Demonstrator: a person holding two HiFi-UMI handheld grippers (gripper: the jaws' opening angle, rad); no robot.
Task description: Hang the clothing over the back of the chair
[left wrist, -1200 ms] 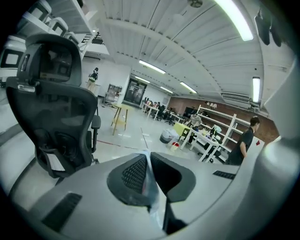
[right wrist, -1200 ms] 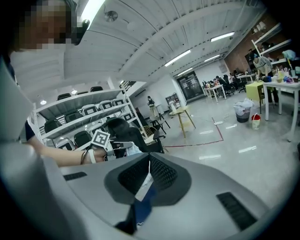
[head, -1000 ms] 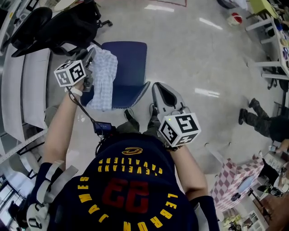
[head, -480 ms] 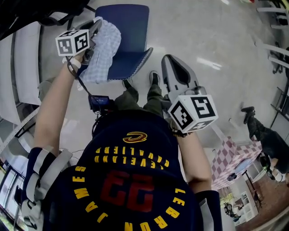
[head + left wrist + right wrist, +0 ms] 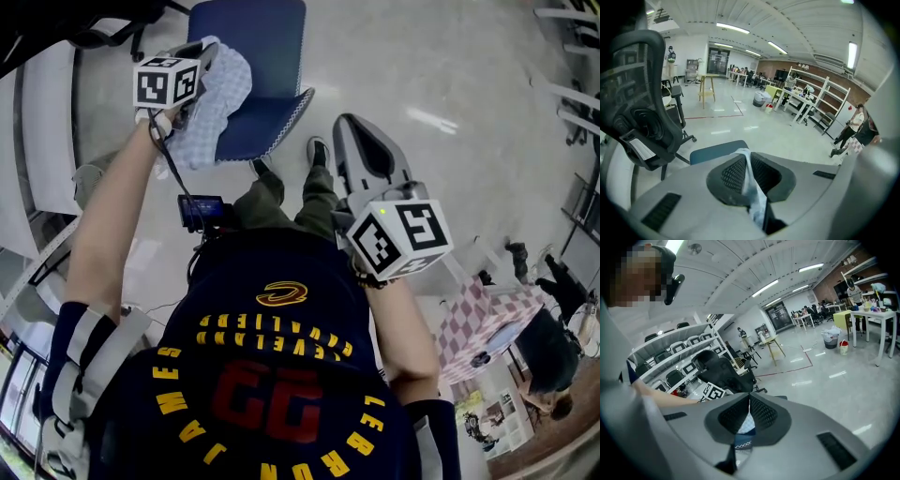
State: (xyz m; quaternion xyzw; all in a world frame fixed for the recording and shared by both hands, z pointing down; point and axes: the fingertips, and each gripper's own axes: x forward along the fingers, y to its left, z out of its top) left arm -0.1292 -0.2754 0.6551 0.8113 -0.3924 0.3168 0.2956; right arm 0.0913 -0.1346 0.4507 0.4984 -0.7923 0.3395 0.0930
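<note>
A light blue checked garment [image 5: 223, 94] is bunched over the left end of the blue chair [image 5: 251, 42], at its stitched back edge [image 5: 277, 117]. My left gripper [image 5: 201, 54] is shut on the garment, and a strip of the cloth [image 5: 751, 183] runs out between its closed jaws [image 5: 745, 153]. My right gripper [image 5: 362, 131] hovers to the right of the chair back, above the person's shoes. Its jaws [image 5: 749, 397] are shut with nothing held. Past them, the right gripper view shows the garment [image 5: 746, 423] and the chair back [image 5: 742, 442].
A black office chair [image 5: 89, 23] stands at the far left, [image 5: 640, 108] close beside the blue chair. White shelving [image 5: 47, 122] runs along the left. A pink checked cloth [image 5: 487, 347] and another person [image 5: 548, 342] are at the right. Tables and racks line the far room [image 5: 806, 101].
My left gripper has come down with the garment, which was hanging long beside the seat and now lies bunched at the chair back's left end. The right gripper has sunk slightly.
</note>
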